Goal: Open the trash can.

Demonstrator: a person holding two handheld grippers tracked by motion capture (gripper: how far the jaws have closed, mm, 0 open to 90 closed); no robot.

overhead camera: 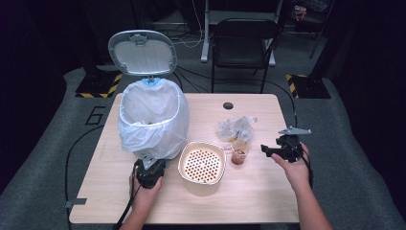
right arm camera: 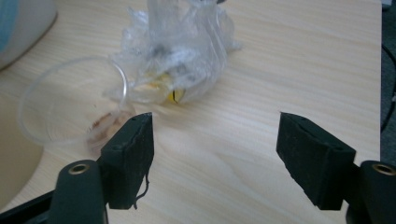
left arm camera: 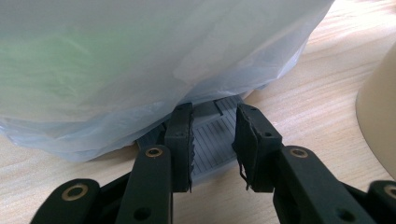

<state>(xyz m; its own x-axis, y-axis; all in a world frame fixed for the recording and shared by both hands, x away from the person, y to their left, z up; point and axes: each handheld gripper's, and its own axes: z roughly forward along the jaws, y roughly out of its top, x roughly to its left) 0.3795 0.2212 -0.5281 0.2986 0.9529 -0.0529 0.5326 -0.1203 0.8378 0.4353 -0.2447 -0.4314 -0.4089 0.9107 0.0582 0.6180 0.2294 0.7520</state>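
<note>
On the worktop (overhead camera: 249, 191), the left tongs (left arm camera: 212, 140) clamp the grey pedal (left arm camera: 212, 142) of the bag-lined bin (overhead camera: 152, 117). Right of the perforated cream container (overhead camera: 202, 165), a clear cup (right arm camera: 70, 105) stands beside crumpled plastic (right arm camera: 182, 51); the right tongs (right arm camera: 215, 154) hang apart, empty.

A black folding metal chair (overhead camera: 243, 45) stood on grey carpet (overhead camera: 364, 158) beyond the pale wooden table (overhead camera: 258, 191); surroundings were dark.

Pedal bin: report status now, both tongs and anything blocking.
Left tongs shut on bin pedal, lid up. Right tongs open, empty, above table. Clear cup and crumpled wrap ahead; nothing blocking.
</note>
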